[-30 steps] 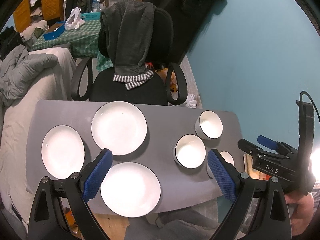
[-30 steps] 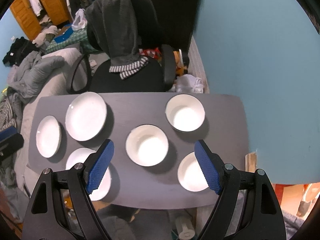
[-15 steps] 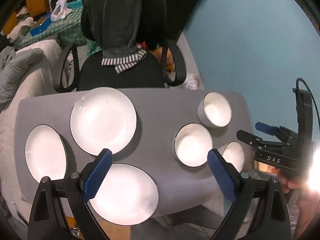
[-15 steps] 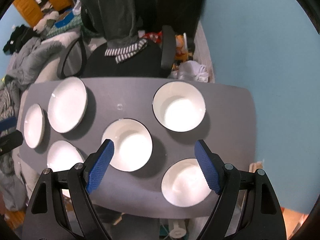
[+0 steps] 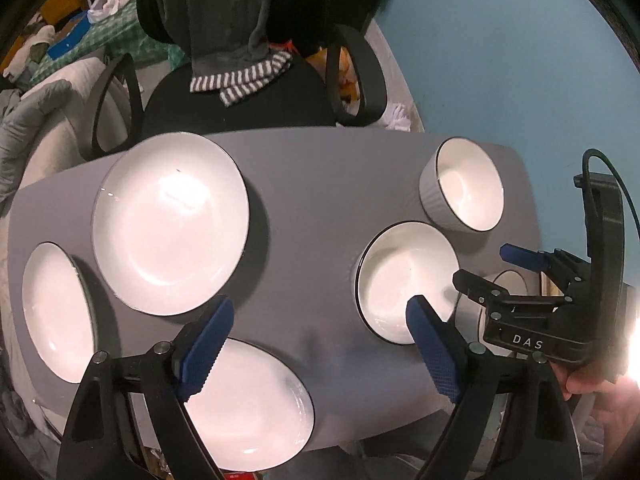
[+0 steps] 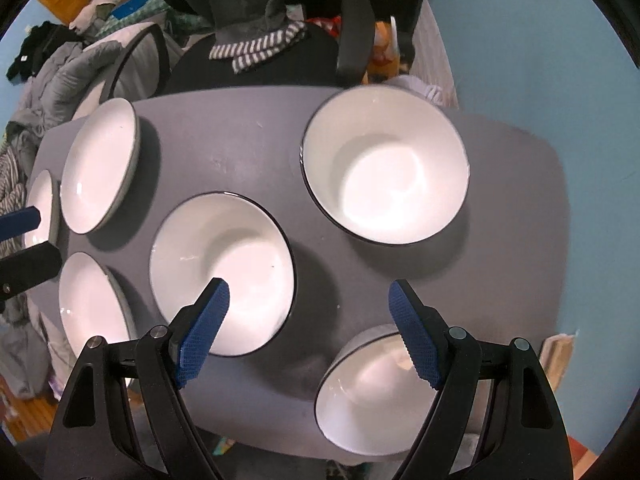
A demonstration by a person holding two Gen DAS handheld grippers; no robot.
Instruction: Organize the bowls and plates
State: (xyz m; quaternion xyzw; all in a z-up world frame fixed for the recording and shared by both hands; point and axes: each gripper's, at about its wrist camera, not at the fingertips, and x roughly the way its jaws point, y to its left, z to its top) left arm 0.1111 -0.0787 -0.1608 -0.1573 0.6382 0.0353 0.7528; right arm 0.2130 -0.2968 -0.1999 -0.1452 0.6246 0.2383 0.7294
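A grey table (image 5: 320, 208) carries six white dishes with dark rims. Three plates lie on its left half: a far plate (image 5: 170, 224), a left plate (image 5: 58, 312) at the table's left end, and a near plate (image 5: 248, 396) at the near edge. Three bowls stand on the right half: a far bowl (image 6: 384, 164), a middle bowl (image 6: 222, 274) and a near bowl (image 6: 372, 384) at the near right edge. All six stand apart from one another.

The left gripper (image 5: 316, 348) points steeply down over the gap between the near plate and the middle bowl. Its jaws have just been closing a little, yet they stand wide apart with nothing between them. The right gripper (image 6: 308, 332) hangs over the bare table between the middle bowl and the near bowl, its jaws spread wide and holding nothing.

Beyond the table's far edge stands a black office chair (image 5: 240, 108) with a grey garment (image 5: 236, 20) draped over its back. A turquoise wall (image 5: 500, 60) lies to the right.
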